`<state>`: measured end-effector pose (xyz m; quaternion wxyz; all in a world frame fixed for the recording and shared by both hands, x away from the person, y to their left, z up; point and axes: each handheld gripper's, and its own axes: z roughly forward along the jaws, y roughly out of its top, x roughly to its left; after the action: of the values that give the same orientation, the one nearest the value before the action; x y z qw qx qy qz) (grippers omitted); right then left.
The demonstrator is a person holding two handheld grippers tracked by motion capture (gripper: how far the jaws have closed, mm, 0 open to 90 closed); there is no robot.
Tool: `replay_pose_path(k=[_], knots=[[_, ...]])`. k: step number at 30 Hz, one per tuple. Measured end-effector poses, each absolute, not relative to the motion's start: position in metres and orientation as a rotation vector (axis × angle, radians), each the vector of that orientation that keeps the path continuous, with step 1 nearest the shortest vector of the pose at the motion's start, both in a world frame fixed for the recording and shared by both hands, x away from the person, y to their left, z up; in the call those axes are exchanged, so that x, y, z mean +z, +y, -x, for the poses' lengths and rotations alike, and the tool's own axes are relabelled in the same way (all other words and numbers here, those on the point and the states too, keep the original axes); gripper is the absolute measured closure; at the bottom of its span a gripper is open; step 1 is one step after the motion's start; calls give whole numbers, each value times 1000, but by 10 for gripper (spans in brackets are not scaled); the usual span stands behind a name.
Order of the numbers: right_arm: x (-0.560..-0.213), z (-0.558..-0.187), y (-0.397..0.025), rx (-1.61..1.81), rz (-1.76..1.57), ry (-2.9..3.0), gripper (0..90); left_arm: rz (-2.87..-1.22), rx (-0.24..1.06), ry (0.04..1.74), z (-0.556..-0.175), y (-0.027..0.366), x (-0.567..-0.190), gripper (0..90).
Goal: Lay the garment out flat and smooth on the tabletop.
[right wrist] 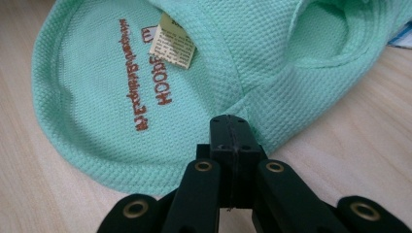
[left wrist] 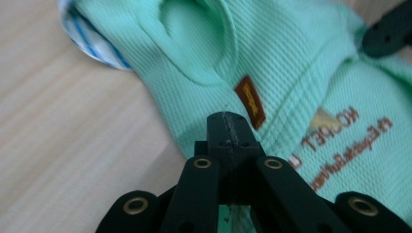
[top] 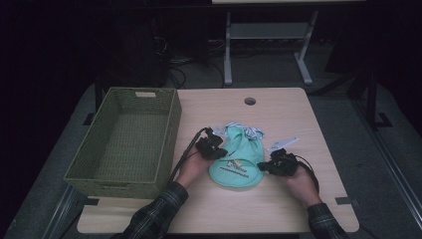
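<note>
While the mint-green garment point(top: 238, 162) lies flat near the middle of the wooden surface point(top: 278, 209), a gripper sits at each of its side edges. At its left edge, the left gripper point(top: 219, 148) has its jaws pressed together over the fabric; the left gripper view shows them meeting on the ribbed cloth point(left wrist: 291, 63) just below a small brown tag point(left wrist: 250, 101), with a thin line of material caught between them. At the right edge, the right gripper point(top: 266, 167) is likewise closed, and the right gripper view shows its jaws pinching the hem of the garment point(right wrist: 111, 97) where it meets the surface, below brown printed lettering point(right wrist: 145, 77) and a pale paper label point(right wrist: 172, 41). A blue-and-white striped piece point(top: 251, 132) peeks out at the garment's far end. The green woven basket point(top: 89, 169) stands to the left, just beside the left hand point(top: 191, 169) and apart from the garment. The right hand point(top: 301, 185) rests on the surface behind its gripper.
</note>
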<state>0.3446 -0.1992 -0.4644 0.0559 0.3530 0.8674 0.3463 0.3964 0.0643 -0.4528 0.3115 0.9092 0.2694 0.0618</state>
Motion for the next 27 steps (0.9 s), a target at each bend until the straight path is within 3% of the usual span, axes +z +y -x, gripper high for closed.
replay_pose_path(k=[27], knots=[[-462, -328, -206, 1019, -1075, 2636, 899, -2432, -13, 592, -318, 65, -456, 896]])
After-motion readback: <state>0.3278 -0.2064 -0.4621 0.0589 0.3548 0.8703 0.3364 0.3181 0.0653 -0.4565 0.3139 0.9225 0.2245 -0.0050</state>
